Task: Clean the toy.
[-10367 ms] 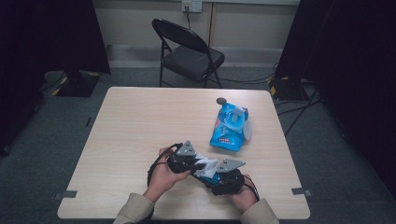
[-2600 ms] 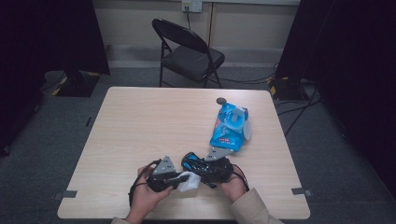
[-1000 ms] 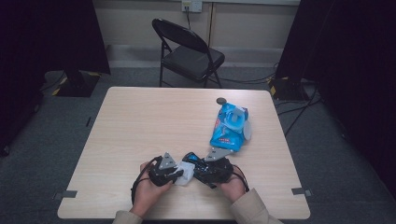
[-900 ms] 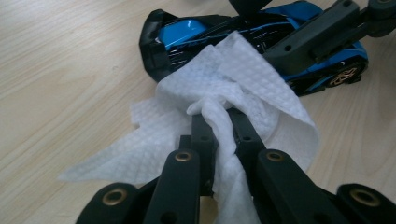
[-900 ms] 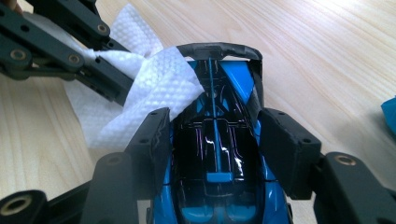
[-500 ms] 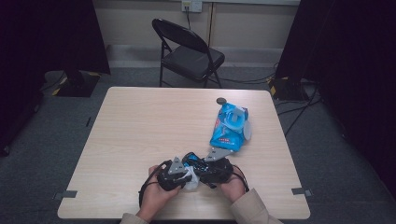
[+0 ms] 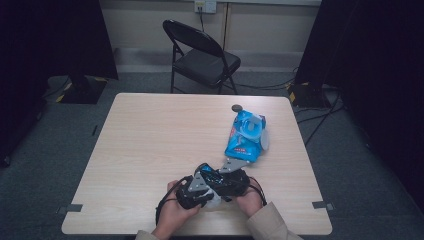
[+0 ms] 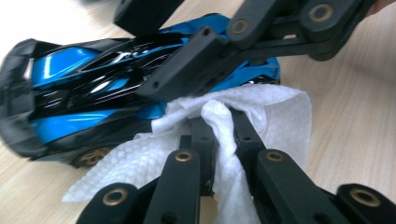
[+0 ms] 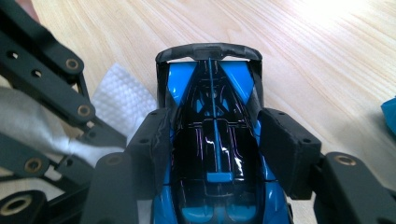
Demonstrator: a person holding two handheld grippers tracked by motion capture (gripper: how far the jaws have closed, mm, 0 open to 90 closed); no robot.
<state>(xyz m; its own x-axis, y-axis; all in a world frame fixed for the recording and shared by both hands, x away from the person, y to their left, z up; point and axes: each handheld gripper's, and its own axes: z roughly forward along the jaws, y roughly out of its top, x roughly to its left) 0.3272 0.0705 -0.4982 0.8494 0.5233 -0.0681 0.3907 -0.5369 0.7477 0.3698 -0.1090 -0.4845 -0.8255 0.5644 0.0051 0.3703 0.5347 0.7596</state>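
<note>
Left gripper [image 8: 219, 140] (clamping wipe [image 8: 261, 112]) slid against toy car [image 9: 212, 154].

blue-and-black toy car [image 9: 212, 154], white dimpled wipe [image 8: 261, 116], blue packet [image 7: 243, 136]

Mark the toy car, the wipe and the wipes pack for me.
Toy car [image 9: 212, 140]: right gripper view, on its black roof.
Wipe [image 8: 275, 116]: left gripper view, on the white sheet right of the fingers.
Wipes pack [image 7: 243, 141]: high view, on its blue wrapper.

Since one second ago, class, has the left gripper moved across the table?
Yes. In the high view the left gripper has slid rightward, toward the blue wipes packet, closing on the toy car.
</note>
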